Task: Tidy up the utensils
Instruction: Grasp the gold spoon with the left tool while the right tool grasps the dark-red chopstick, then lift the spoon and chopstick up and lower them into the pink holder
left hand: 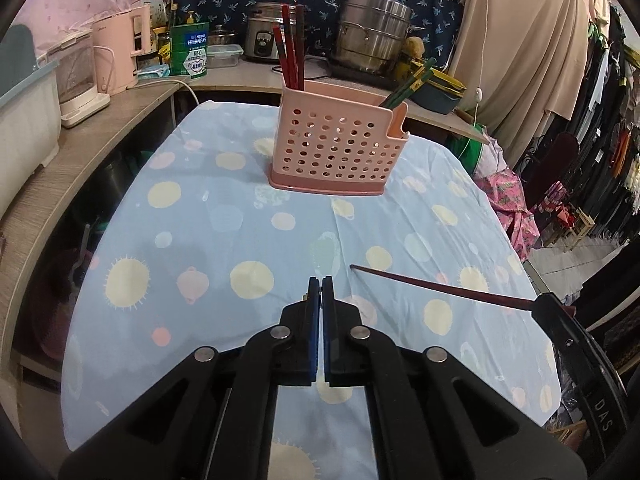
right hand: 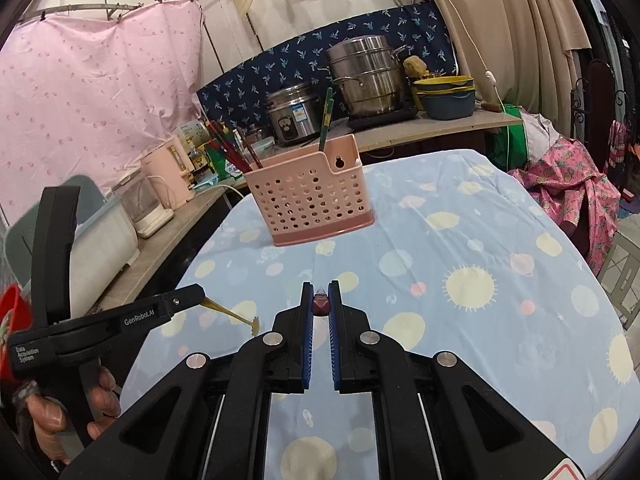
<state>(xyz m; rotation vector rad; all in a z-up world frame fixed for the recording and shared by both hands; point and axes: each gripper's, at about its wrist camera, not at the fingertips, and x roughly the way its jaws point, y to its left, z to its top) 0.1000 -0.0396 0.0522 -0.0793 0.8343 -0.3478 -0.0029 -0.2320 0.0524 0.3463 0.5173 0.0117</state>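
The left gripper [left hand: 321, 280] has its blue-padded fingers almost pressed together, just a sliver of a gap. From its own camera nothing shows between them, but in the right wrist view a thin yellowish utensil [right hand: 232, 312] pokes out from its tip area, so it does seem to be pinching that; can't really tell what kind of utensil it is. The right gripper [right hand: 321, 286] is clamped down on a dark red chopstick [left hand: 440, 286], which you see end-on between its pads in its own view; from the left camera that chopstick sticks out to the right of the left claw, its free tip pointing in toward the middle of the table. Straight ahead of both claws, well apart from them, sits the pink perforated utensil holder [left hand: 336, 148] on the blue polka-dot tablecloth [left hand: 224, 240]. A bunch of red chopsticks [left hand: 290, 46] stand in its left end, and green chopsticks [left hand: 406, 88] lean out of the right end. Behind it there's a counter with a steel steamer pot [left hand: 370, 38] and a rice cooker [left hand: 262, 36].
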